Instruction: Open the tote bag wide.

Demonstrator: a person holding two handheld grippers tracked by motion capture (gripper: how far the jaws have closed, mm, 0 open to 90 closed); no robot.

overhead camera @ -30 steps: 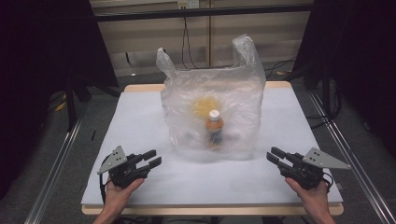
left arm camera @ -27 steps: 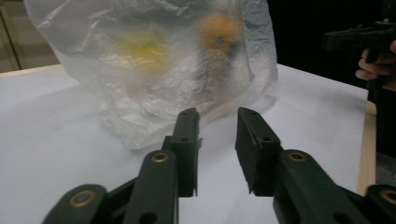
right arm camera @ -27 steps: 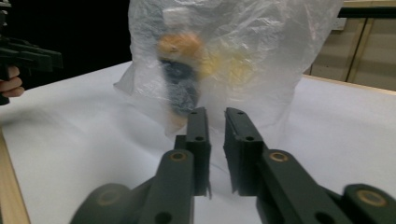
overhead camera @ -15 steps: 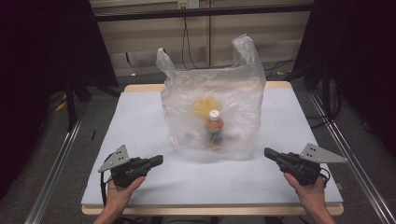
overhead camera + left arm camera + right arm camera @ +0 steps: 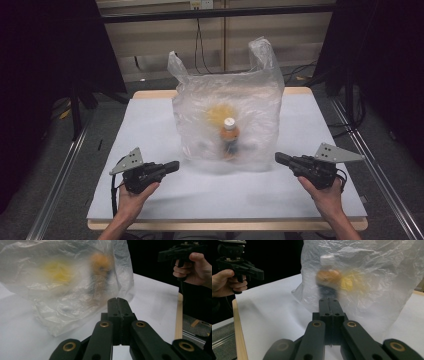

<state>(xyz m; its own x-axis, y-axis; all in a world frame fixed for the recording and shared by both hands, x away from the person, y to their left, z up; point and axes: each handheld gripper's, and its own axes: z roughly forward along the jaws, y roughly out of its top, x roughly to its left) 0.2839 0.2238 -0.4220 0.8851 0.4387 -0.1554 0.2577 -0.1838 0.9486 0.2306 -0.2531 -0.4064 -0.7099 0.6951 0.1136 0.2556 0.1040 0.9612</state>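
Observation:
A clear plastic bag [image 5: 227, 107] stands upright in the middle of the white table [image 5: 150, 120]. Inside it are a bottle with a white cap and orange label [image 5: 230, 137] and a blurred yellow item [image 5: 220, 112]. My left gripper [image 5: 172, 165] lies low at the front left, shut and empty, pointing at the bag's base. My right gripper [image 5: 278, 158] is at the front right, also shut and empty, aimed at the bag. In the left gripper view the closed jaw tips [image 5: 117, 300] sit just short of the bag [image 5: 62, 277]. The right gripper view shows closed tips [image 5: 329, 300] before the bottle [image 5: 328, 277].
The table's wooden edge [image 5: 225, 224] runs along the front. Metal rails [image 5: 60, 175] flank both sides on the floor. Dark curtains and cables stand behind the table. White tabletop lies bare to the left and right of the bag.
Both grippers' jaws stood apart a second ago and are now closed together, with nothing between them. The right hand has lifted slightly.

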